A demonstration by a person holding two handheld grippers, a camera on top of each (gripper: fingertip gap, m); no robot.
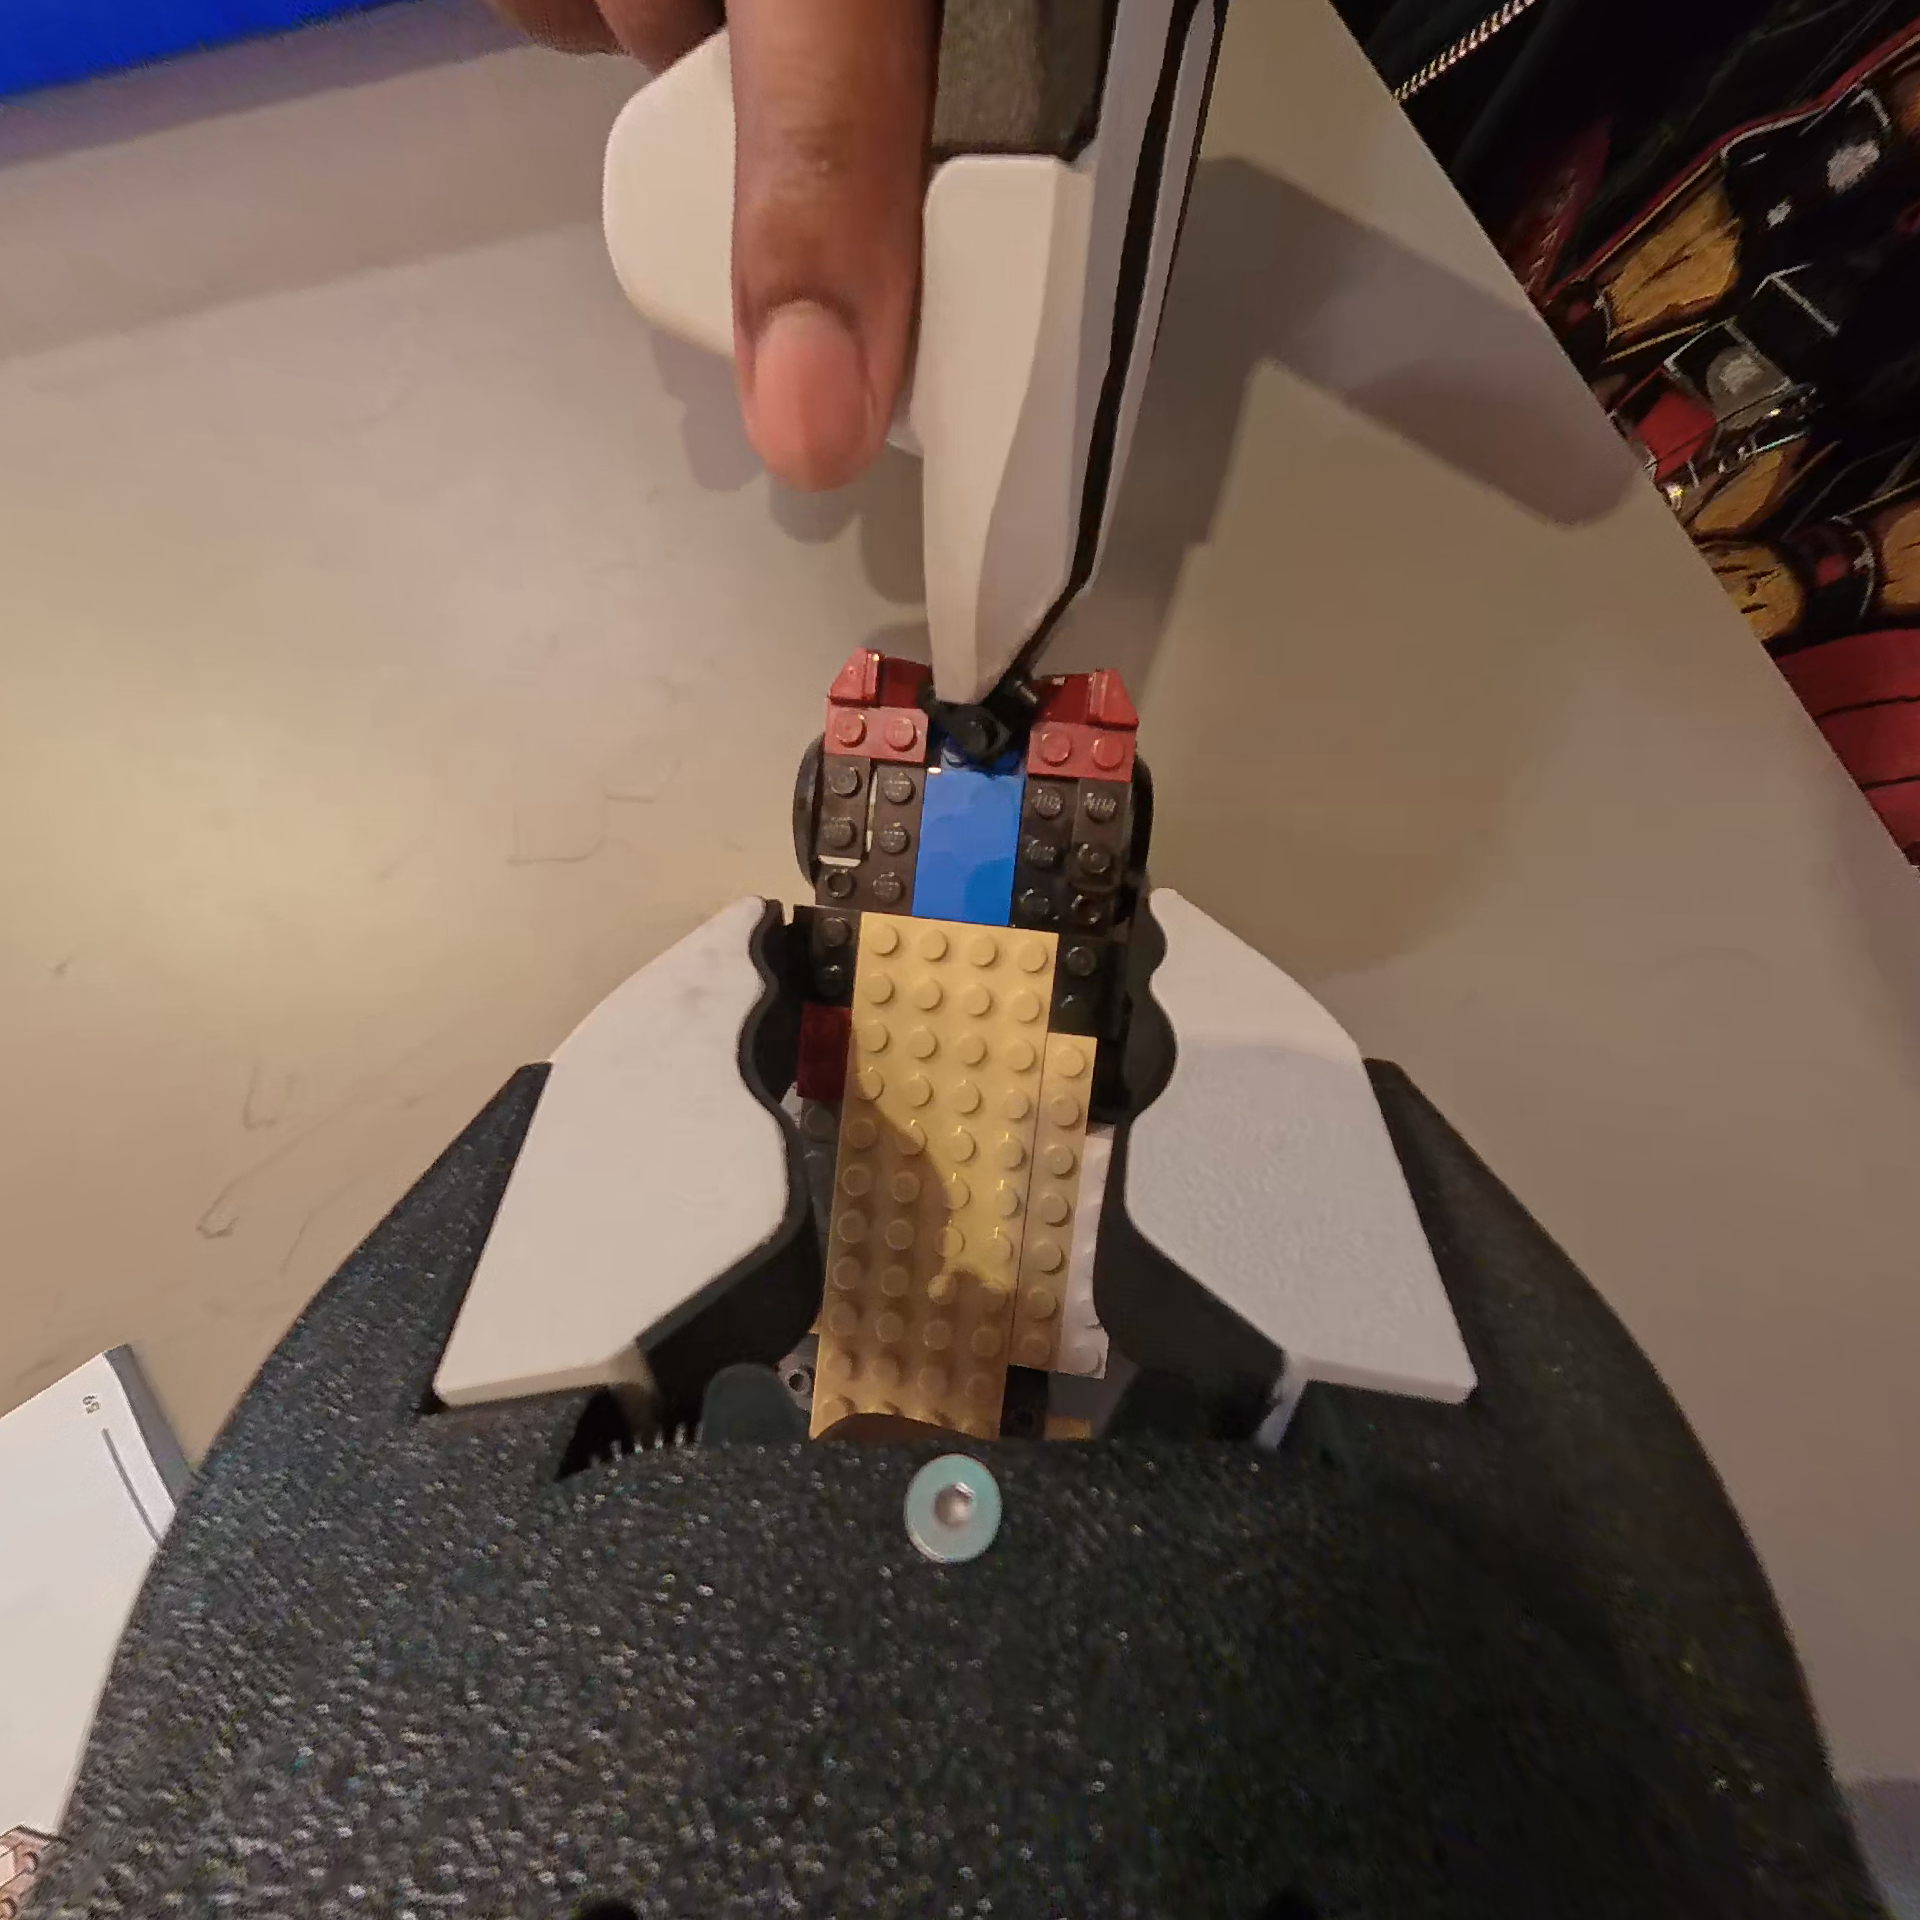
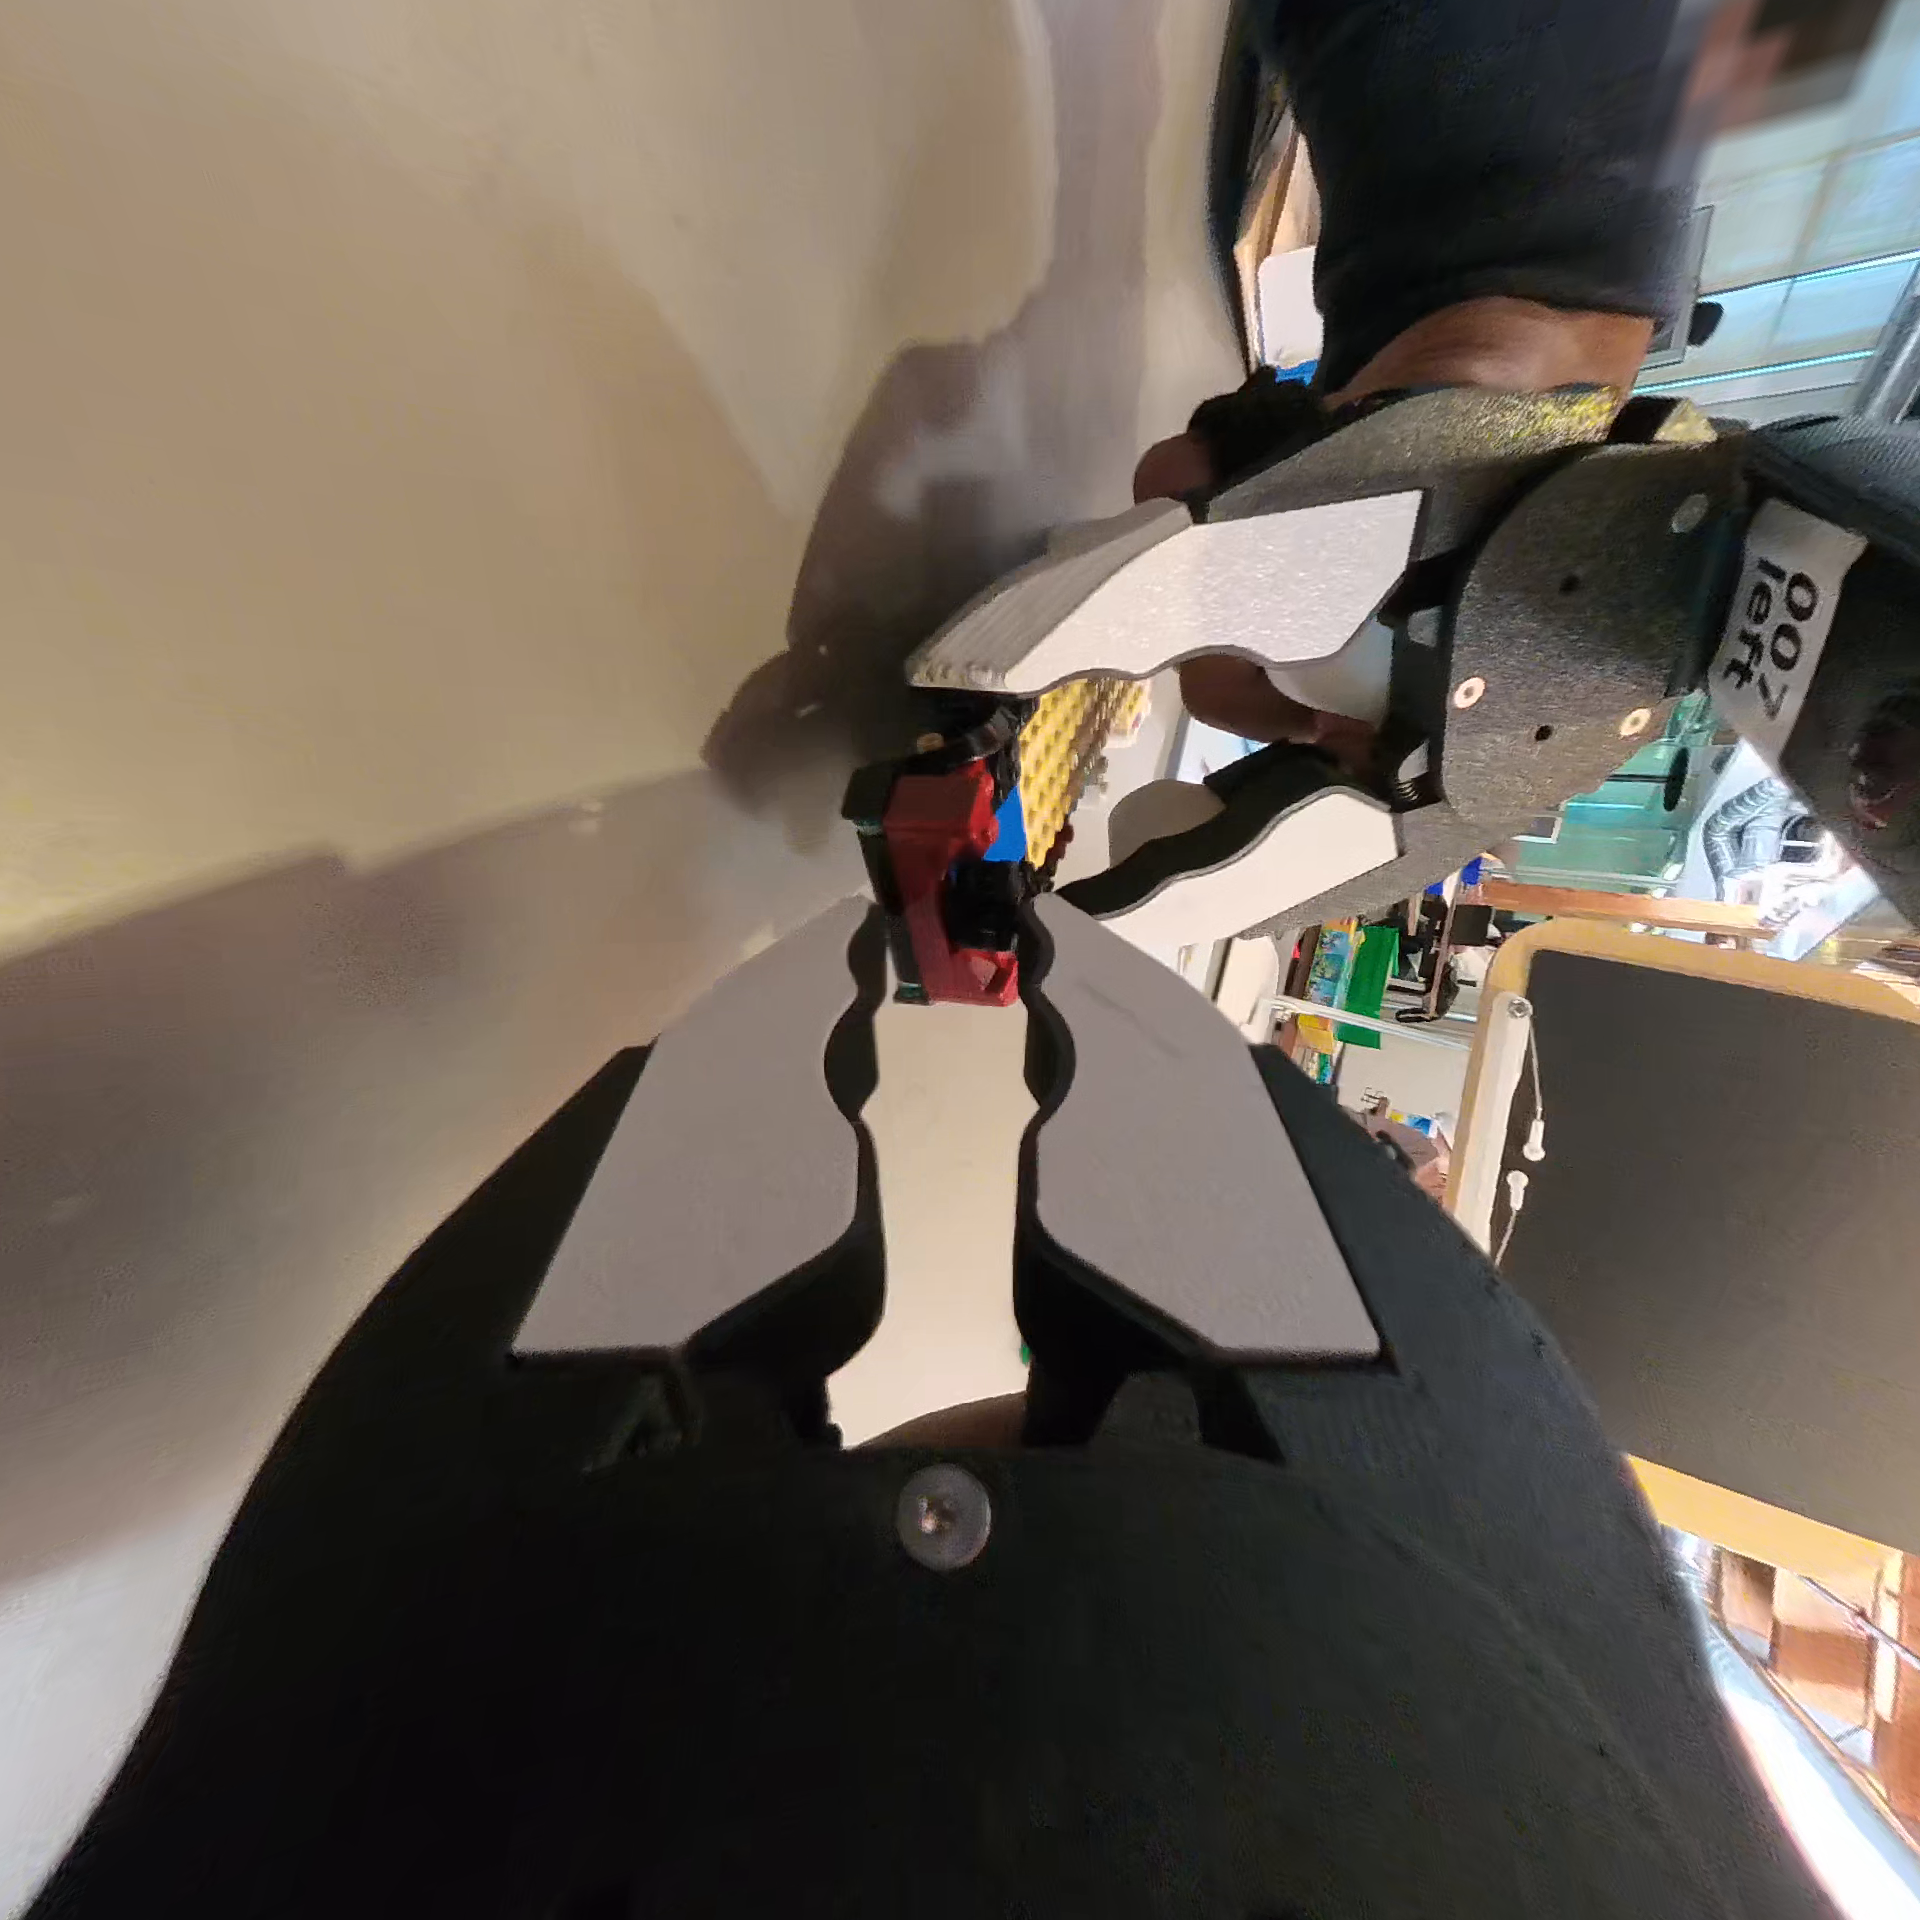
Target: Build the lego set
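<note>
1. The brick model [image 1: 956, 1091] lay lengthwise between the left gripper's [image 1: 961, 909] fingers, above the table [image 1: 312, 727]. The jaws were wide and both pads were pressed on its black sides. The far half jutted past the fingertips, so I judged that any push there could lever it out.
2. The right gripper [image 2: 951, 914] stood partly open, straddling that far end. I couldn't tell whether its pads pressed.
3. The dark red bricks [image 1: 878, 727] flanked its tips, and I thought a sideways nudge might pop them off.
4. A small black piece [image 1: 971, 727] sat right at the right fingertip [image 1: 977, 665]. It looked easiest to dislodge or drop.
</note>
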